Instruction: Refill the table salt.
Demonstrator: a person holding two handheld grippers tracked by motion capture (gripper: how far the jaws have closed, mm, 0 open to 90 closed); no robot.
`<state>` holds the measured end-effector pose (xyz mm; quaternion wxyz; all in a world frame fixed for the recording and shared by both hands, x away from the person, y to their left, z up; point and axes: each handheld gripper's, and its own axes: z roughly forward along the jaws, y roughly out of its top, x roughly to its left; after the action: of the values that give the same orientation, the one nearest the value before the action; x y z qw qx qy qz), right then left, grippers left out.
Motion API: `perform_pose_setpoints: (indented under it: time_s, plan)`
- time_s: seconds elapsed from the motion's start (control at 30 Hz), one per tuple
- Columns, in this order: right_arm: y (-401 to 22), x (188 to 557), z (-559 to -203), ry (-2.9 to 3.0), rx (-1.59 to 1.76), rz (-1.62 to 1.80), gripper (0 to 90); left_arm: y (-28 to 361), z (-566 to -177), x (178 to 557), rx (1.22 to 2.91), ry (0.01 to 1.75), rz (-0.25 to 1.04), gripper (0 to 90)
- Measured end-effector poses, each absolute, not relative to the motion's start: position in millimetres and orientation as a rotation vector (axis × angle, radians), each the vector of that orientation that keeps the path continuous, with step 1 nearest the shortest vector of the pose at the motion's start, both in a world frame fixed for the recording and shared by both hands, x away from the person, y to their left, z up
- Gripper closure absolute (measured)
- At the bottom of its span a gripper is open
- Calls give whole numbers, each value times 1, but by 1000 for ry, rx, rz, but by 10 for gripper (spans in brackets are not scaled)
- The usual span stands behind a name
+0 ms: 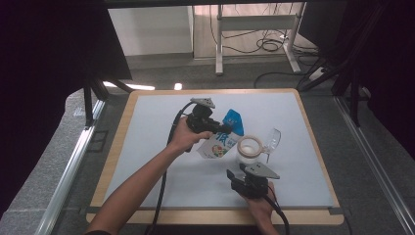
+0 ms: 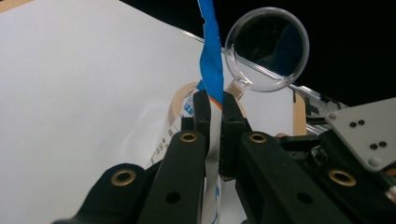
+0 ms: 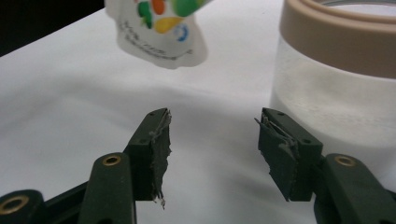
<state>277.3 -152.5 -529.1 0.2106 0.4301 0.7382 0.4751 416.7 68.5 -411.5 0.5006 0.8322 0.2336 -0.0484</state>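
On the white mat that covers the desk (image 1: 147, 147), near its middle, the left claw (image 1: 221, 128) is clamped on a soft pouch (image 1: 220, 142), lifted and tilted above the mat. From the left claw's own view (image 2: 215, 105), the two black jaws pinch the pouch's thin blue upper edge (image 2: 211, 56) between them, with the white body of the pouch running down between the jaw arms. The pouch is white with a blue top; a large blue character is printed on its front in the high view, too small to read with certainty, and the right gripper view shows coloured fruit-like shapes (image 3: 161, 28) and a line of small print at its rounded lower end, too blurred to read.

Just beside the pouch, toward the person's right, stands a clear jar (image 1: 250, 149) with a tan rim. Its clear round lid (image 1: 274, 139) is swung up behind it, still attached at the rim; the left gripper view shows this lid as a transparent disc (image 2: 267, 49).

The right claw (image 1: 234, 177) hovers nearer the person, just short of the jar. Its jaws stand partly apart with nothing between them (image 3: 212, 149), and the frosted jar wall (image 3: 336, 98) rises close beside the right-hand jaw.
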Motion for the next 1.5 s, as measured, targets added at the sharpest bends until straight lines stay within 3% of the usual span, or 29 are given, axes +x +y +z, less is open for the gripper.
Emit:
perform_pose_setpoints:
  time_s: [1.0, 1.5]
  plan:
    - [-158, 278, -525, 2028, 1194, 1352, 435, 179, -432, 424, 1858, 801, 12, 897]
    - [-158, 279, -527, 2031, 1200, 1344, 435, 213, -460, 434, 1780, 926, 82, 896]
